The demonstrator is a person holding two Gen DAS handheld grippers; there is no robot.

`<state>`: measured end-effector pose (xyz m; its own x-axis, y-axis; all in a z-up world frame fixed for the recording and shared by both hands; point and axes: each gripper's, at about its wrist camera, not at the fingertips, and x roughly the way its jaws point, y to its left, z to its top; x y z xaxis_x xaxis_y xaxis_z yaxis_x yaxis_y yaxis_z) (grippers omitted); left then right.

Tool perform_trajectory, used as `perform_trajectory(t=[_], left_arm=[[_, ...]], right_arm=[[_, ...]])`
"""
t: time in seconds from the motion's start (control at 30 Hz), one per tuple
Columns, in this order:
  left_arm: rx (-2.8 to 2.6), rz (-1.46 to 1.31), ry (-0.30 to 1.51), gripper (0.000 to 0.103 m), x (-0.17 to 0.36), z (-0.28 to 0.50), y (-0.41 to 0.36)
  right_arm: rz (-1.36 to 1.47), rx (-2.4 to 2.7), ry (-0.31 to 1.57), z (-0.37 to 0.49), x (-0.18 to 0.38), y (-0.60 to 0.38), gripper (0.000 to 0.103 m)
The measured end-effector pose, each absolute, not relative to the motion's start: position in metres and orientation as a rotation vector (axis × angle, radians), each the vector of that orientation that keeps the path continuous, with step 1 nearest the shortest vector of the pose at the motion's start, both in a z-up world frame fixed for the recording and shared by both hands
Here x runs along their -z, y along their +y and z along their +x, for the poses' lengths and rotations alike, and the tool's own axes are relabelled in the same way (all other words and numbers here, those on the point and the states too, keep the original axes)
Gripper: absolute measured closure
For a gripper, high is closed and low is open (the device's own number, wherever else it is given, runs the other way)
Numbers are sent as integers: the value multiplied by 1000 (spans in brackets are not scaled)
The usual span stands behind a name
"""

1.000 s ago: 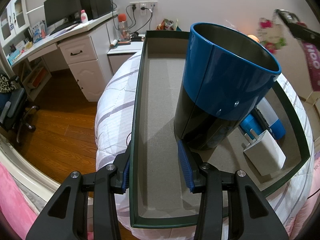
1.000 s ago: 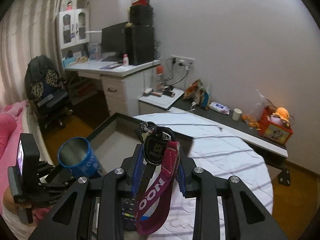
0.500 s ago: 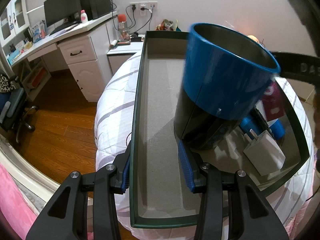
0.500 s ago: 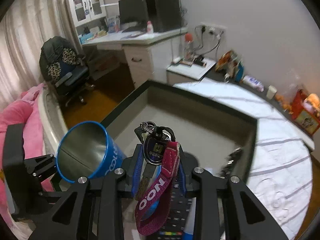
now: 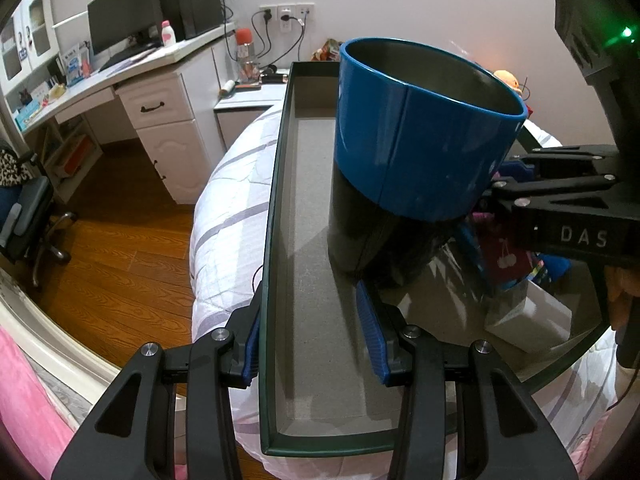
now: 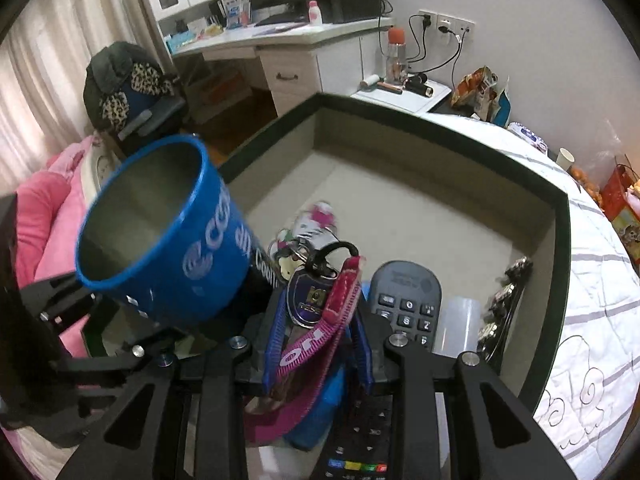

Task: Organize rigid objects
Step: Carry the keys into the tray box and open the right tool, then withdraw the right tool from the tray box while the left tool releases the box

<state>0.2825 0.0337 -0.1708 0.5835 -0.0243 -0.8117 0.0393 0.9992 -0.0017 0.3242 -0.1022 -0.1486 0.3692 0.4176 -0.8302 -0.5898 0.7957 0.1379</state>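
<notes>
blue and black cup (image 5: 416, 152), pink strap (image 6: 320, 344), green-rimmed tray (image 5: 276, 208)

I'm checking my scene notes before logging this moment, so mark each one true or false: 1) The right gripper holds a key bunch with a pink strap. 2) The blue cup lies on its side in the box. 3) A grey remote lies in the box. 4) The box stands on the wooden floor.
1) True: the right gripper is shut on the key bunch with its pink strap.
2) False: the blue cup is up off the box floor, open end upward, at the left gripper.
3) True: the grey remote lies inside the box.
4) False: the box rests on the white striped bedding.
</notes>
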Motion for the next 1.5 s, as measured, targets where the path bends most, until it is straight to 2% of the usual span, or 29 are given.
perform_trajectory(t=[0.07, 0.2, 0.6, 0.7, 0.73, 1.0, 1.07, 1.2, 1.27, 1.5], left_arm=[[38, 15, 947, 61, 170, 283, 34], [39, 15, 947, 61, 169, 284, 33], [38, 15, 947, 61, 169, 284, 33], [38, 15, 947, 61, 169, 284, 33], [38, 15, 947, 61, 169, 284, 33], [38, 15, 947, 61, 169, 284, 33], [38, 15, 947, 61, 170, 284, 33], [38, 16, 946, 61, 170, 284, 34], [37, 16, 945, 61, 170, 283, 34], [43, 24, 935, 60, 169, 283, 31]], right_arm=[[-211, -646, 1003, 324, 147, -103, 71], [-250, -620, 987, 323, 141, -103, 57], [-230, -440, 846, 299, 109, -149, 56], [-262, -304, 816, 295, 105, -165, 38], [-271, -270, 812, 295, 105, -169, 37], [-242, -223, 892, 309, 131, -188, 37], [-225, -240, 889, 307, 134, -189, 44], [-220, -279, 924, 307, 143, -187, 80], [-218, -289, 938, 307, 147, -187, 83], [-273, -267, 936, 302, 151, -181, 84]])
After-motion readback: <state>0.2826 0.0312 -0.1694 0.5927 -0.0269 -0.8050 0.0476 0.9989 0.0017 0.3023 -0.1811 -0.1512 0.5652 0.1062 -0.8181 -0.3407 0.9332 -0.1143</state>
